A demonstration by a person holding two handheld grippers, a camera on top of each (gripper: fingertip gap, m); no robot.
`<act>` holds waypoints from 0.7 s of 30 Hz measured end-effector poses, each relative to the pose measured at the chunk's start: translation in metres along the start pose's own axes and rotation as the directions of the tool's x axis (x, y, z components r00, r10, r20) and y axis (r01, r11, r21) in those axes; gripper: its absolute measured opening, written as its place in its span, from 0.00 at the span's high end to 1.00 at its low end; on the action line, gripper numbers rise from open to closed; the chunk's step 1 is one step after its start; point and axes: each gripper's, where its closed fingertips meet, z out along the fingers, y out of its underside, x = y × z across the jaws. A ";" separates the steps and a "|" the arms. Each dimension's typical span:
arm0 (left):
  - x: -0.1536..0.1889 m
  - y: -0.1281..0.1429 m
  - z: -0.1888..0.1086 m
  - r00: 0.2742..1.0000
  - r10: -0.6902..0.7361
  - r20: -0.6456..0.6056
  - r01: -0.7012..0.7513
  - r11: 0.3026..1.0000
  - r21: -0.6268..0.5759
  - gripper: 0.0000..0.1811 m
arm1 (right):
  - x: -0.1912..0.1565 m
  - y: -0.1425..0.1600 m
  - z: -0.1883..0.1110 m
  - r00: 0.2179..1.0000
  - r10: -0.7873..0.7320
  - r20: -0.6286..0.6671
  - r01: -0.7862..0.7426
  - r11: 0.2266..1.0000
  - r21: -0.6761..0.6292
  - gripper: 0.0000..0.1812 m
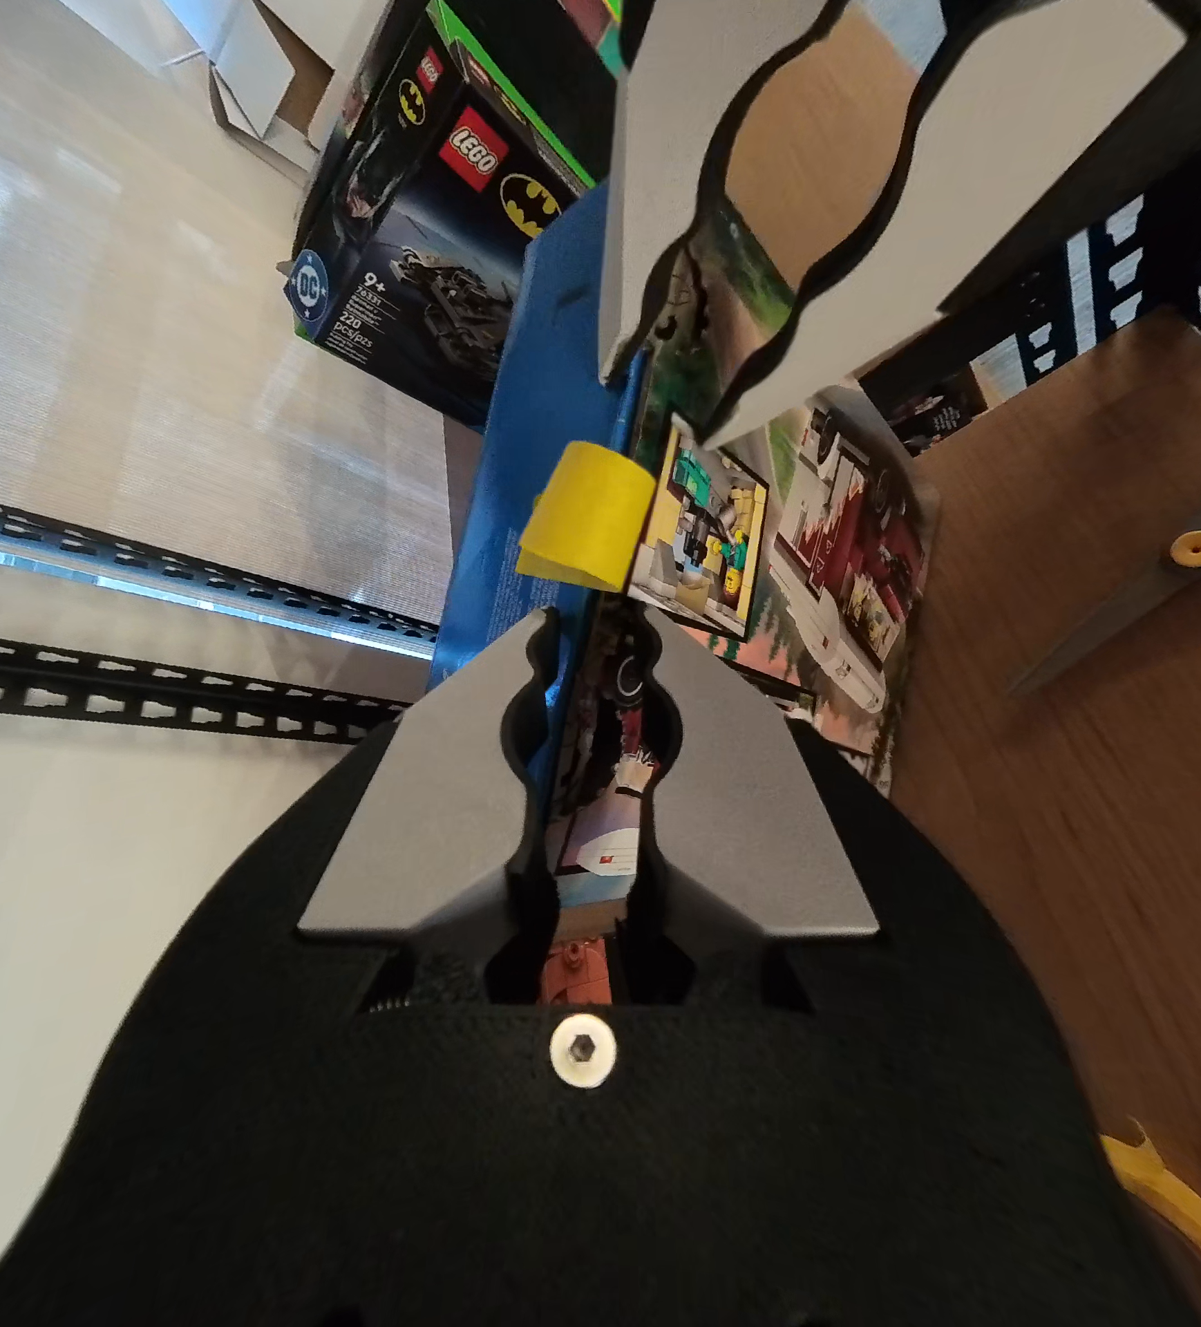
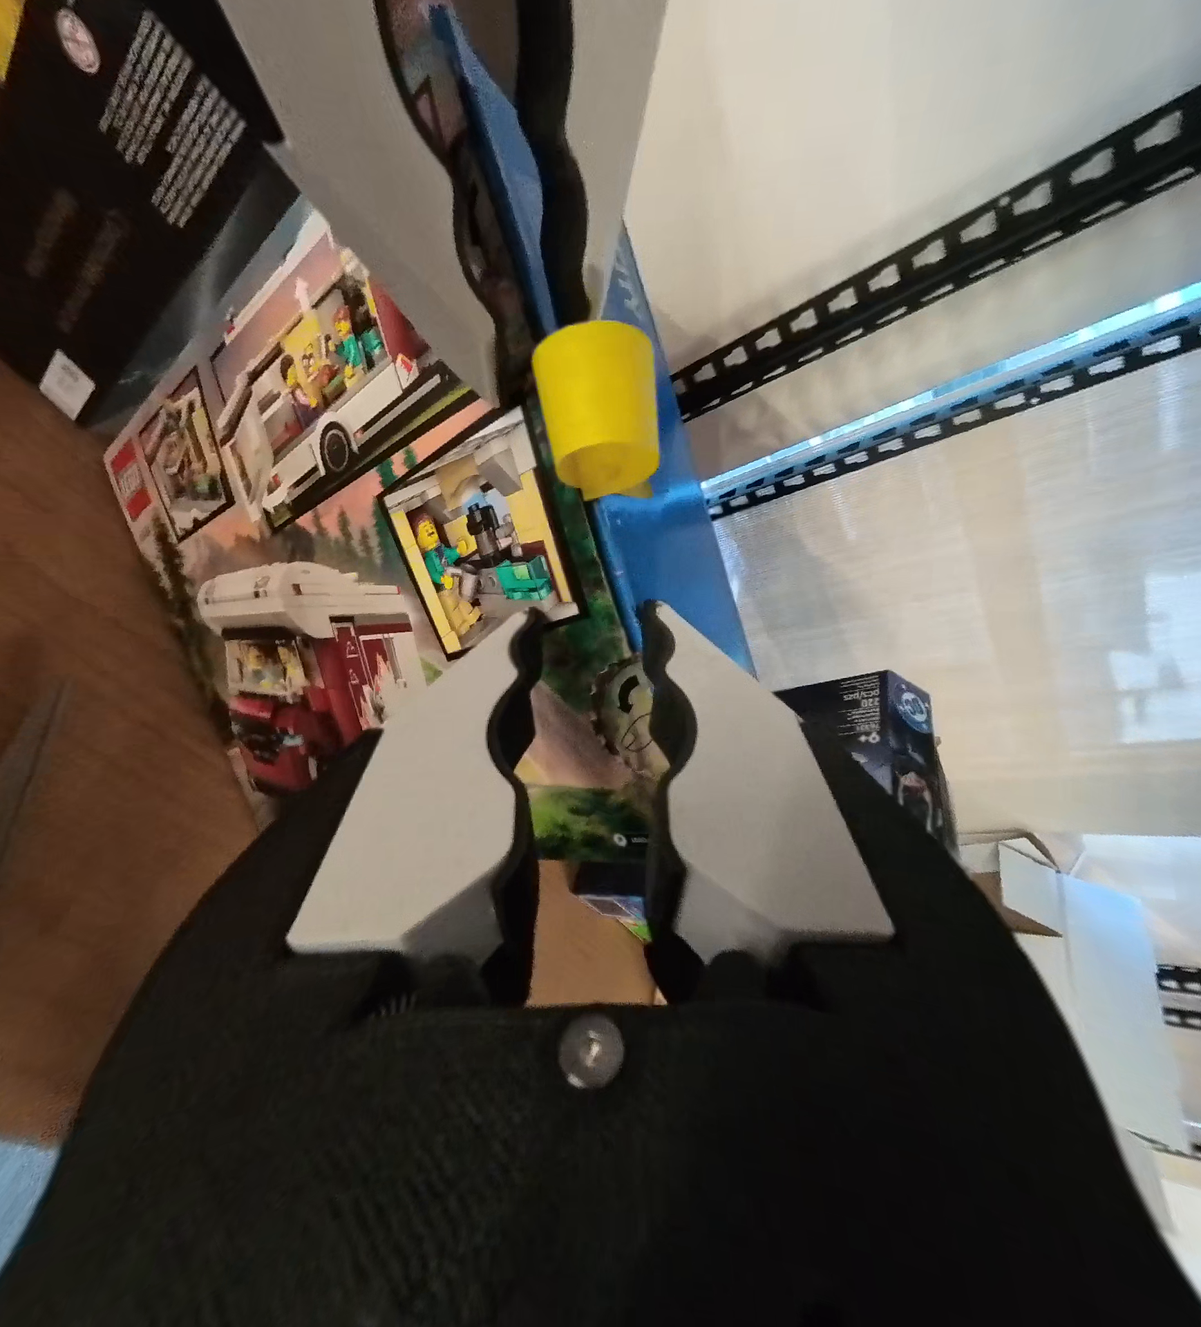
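At 12 o'clock of left claw (image 1: 594,617): camper-van toy box (image 1: 834,546), edge clamped; right claw (image 2: 587,610) clamped on same edge; yellow cap (image 1: 587,517) between.

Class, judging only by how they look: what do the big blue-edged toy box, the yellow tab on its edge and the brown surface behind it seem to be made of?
Toy box: glossy printed cardboard, judging by its thin folded blue edge. Yellow tab: probably matte tape or plastic; uncertain. Brown surface: wood or laminate, showing grain.
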 end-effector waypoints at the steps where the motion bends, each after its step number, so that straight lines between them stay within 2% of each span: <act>1: 0.001 0.000 0.000 1.000 0.001 -0.002 -0.001 1.000 0.002 0.90 | 0.000 0.000 -0.001 1.000 0.024 -0.007 -0.024 1.000 0.017 0.85; 5: 0.000 0.000 0.000 1.000 -0.002 0.008 0.002 1.000 0.000 0.90 | 0.000 -0.001 0.000 0.996 0.088 -0.007 -0.087 0.994 0.073 0.85; 12: -0.001 -0.001 -0.003 0.996 0.059 0.063 -0.058 0.998 -0.021 0.88 | 0.000 -0.001 -0.001 0.994 0.112 0.003 -0.112 0.990 0.088 0.86; 14: -0.001 -0.005 -0.005 0.997 0.048 0.065 -0.048 0.999 0.004 0.87 | 0.000 -0.001 -0.001 0.993 0.118 0.005 -0.118 0.989 0.092 0.86; 18: 0.001 -0.026 -0.017 0.987 -0.140 -0.074 0.149 0.979 0.139 0.84 | 0.000 -0.001 -0.001 0.992 0.127 0.007 -0.127 0.987 0.095 0.85; 21: 0.007 -0.027 -0.017 0.921 -0.303 -0.246 0.333 0.939 0.089 0.76 | 0.000 -0.001 -0.002 0.992 0.130 0.006 -0.130 0.987 0.099 0.85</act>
